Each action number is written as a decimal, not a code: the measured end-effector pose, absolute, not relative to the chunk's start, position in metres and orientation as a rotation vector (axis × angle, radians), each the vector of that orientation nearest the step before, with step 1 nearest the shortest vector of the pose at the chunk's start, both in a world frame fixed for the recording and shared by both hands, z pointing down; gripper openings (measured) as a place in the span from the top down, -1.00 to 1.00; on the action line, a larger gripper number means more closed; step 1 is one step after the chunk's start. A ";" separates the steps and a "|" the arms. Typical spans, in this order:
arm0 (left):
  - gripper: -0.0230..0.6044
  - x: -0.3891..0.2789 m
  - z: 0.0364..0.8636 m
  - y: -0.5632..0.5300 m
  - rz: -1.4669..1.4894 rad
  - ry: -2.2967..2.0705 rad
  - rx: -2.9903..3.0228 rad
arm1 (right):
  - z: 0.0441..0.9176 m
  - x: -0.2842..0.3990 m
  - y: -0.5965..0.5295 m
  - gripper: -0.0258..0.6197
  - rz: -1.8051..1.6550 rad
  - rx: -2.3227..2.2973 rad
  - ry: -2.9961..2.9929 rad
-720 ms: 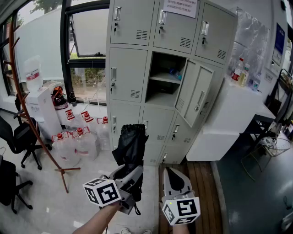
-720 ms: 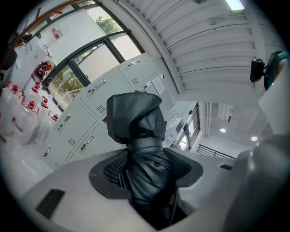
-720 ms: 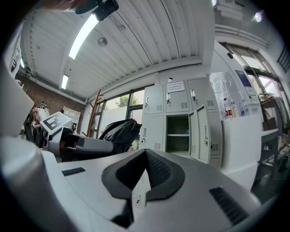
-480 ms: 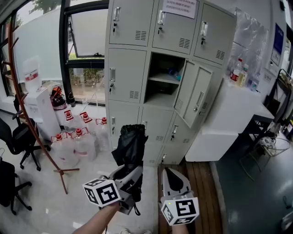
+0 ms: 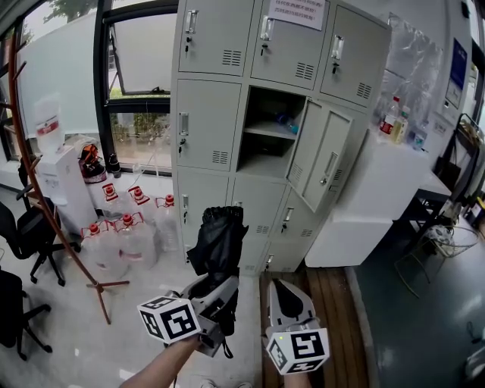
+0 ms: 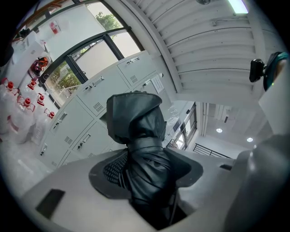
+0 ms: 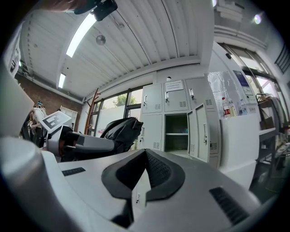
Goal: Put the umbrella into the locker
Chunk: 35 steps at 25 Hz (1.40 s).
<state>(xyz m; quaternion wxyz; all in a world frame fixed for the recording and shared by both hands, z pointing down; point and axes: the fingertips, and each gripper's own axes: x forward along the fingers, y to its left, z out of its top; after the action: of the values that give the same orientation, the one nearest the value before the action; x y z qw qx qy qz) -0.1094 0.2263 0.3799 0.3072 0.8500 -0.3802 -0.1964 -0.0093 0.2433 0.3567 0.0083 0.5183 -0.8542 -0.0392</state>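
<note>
Well, notice (image 5: 298, 11) on locker (image 5: 208, 125) (red print) illegible.

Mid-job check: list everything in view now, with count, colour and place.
umbrella: one, black, folded, in front of the lockers
locker bank: one, grey, straight ahead
open compartment: one, middle row, door swung right
water jugs: several, clear with red caps, floor left of lockers
water dispenser: one, white, by the window
coat stand: one, reddish brown, left
office chairs: two, black, far left
counter: one, white, right of lockers, bottles on top
left gripper: one, grey, fingers shut on the umbrella
right gripper: one, grey, fingers together, empty
</note>
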 end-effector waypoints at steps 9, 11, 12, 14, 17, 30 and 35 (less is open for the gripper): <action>0.17 -0.101 0.382 0.209 -0.510 -0.983 2.251 | 0.362 -0.002 0.228 0.91 -0.109 1.636 -2.657; 0.17 -0.097 0.383 0.201 -0.506 -0.984 2.249 | 0.364 0.001 0.220 0.91 -0.105 1.632 -2.658; 0.17 -0.095 0.384 0.197 -0.504 -0.986 2.247 | 0.364 0.003 0.216 0.91 -0.104 1.628 -2.660; 0.17 -0.090 0.386 0.187 -0.499 -0.990 2.243 | 0.366 0.007 0.205 0.91 -0.103 1.620 -2.667; 0.17 -0.081 0.389 0.170 -0.500 -1.002 2.241 | 0.368 0.015 0.186 0.91 -0.105 1.608 -2.684; 0.17 -0.030 0.394 0.076 -0.493 -1.038 2.195 | 0.373 0.063 0.083 0.91 -0.061 1.530 -2.743; 0.17 -0.013 0.393 0.049 -0.490 -1.073 2.179 | 0.373 0.077 0.052 0.91 -0.045 1.477 -2.776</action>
<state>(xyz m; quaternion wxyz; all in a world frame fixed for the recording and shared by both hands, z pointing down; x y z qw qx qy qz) -0.0134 0.0487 0.3931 0.3258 0.8314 -0.4094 -0.1870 0.0765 0.0523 0.3735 -0.0016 0.4697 -0.8827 -0.0142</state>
